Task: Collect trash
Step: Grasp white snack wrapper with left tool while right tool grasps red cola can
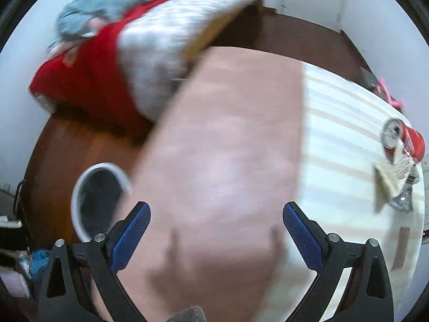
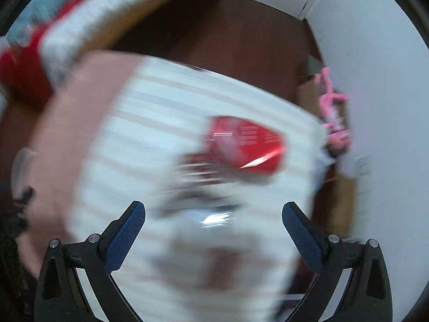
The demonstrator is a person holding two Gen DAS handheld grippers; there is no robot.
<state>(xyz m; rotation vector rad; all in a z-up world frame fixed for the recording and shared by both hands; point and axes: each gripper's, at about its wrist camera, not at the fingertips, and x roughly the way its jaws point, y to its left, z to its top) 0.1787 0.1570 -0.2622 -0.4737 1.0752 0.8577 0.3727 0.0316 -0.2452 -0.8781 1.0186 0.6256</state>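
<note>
A red drink can lies on its side on the striped white part of the rug at the far right, with paper scraps and a foil wrapper beside it. My left gripper is open and empty above the pink part of the rug. A grey bin with a white rim stands on the wood floor to its left. In the right wrist view, heavily blurred, the red can and the wrappers lie just ahead of my open, empty right gripper.
A bed with red, white and blue-grey bedding overhangs the floor at the upper left. A pink object stands by the white wall at the right. Dark wood floor lies beyond the rug. Clutter sits at the lower left edge.
</note>
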